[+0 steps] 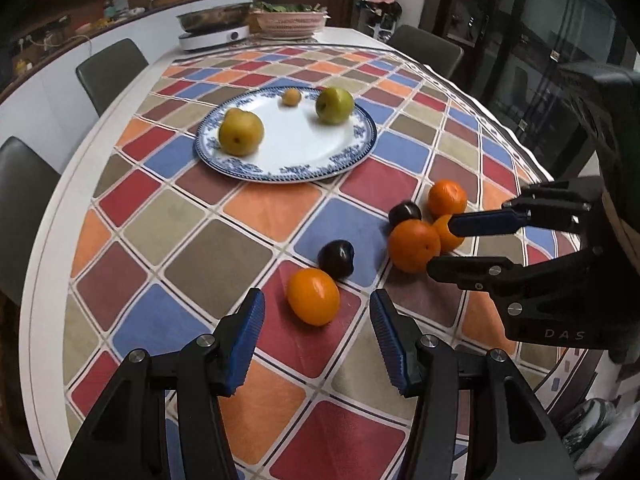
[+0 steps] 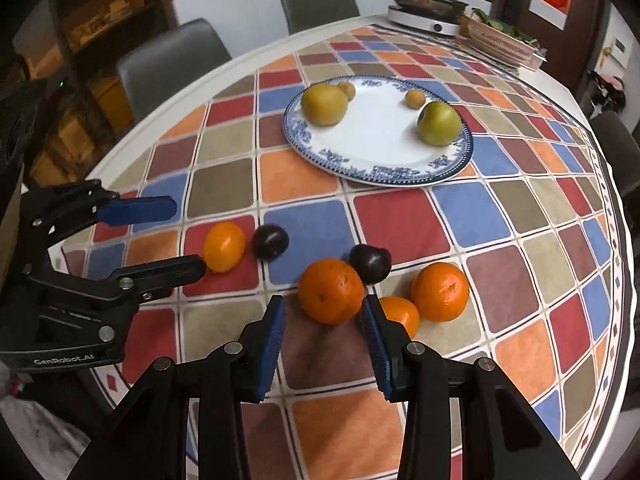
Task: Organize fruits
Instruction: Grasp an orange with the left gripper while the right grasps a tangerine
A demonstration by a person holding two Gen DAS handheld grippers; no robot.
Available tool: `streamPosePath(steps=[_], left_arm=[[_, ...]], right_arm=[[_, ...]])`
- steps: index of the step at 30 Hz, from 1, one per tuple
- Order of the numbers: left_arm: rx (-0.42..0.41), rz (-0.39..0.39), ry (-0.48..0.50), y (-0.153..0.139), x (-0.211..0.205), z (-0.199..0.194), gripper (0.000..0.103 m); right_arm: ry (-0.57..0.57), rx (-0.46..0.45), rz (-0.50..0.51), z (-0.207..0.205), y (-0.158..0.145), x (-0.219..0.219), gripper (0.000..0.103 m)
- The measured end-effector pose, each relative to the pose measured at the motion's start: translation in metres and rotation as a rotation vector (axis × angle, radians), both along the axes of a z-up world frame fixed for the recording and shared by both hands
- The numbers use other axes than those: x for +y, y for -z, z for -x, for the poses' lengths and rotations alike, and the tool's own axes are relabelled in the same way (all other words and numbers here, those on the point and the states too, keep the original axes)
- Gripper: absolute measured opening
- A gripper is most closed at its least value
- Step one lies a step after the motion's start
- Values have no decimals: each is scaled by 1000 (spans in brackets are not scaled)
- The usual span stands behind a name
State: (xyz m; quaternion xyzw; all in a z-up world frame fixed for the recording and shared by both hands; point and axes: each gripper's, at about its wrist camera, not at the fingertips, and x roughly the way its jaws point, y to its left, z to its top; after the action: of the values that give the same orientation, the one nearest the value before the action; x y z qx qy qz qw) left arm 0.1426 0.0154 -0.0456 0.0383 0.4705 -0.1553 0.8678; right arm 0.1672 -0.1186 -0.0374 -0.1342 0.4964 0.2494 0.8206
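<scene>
On the tabletop point(image 1: 240, 248), under a chequered cloth of red, blue, orange and grey squares, a white plate point(image 1: 362, 132) with blue rim, well apart from both hands. On the plate: a yellow pear point(image 1: 240, 131) at one side, a green apple point(image 1: 334, 105) at the other, a small apricot point(image 1: 291, 97) between them toward the far rim, and a second small apricot point(image 2: 346, 90) just behind the pear, seen only from the right wrist. Nearer, on the bare cloth, the rest of the fruit. Left fingers point(image 1: 248, 328): apart to a middle width, pointing steeply down, holding nothing; just ahead of the tips, in line with the gap, an oval yellow-orange fruit point(image 1: 313, 296), not touched by either pad. Touching this fruit on its far side, a dark plum point(image 1: 337, 258). Right fingers point(image 2: 272, 340): narrower gap, also empty, tips arriving at both sides of a big orange point(image 2: 331, 291); pads close to its skin, no pressing visible. Against this orange, a second dark plum point(image 2: 371, 263) behind it, a half-hidden orange point(image 2: 400, 314) beside the right pad, and one more orange point(image 2: 440, 291) just beyond. Far end of the tabletop: a cooker with a metal pan point(image 1: 214, 20).
</scene>
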Motion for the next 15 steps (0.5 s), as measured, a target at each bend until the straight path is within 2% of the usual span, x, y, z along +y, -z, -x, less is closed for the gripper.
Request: streamPosePath(steps=[15], left_arm=[[68, 0, 25, 27, -5, -19, 52]], right_arm=[[-68, 4, 110, -9, 15, 17, 40]])
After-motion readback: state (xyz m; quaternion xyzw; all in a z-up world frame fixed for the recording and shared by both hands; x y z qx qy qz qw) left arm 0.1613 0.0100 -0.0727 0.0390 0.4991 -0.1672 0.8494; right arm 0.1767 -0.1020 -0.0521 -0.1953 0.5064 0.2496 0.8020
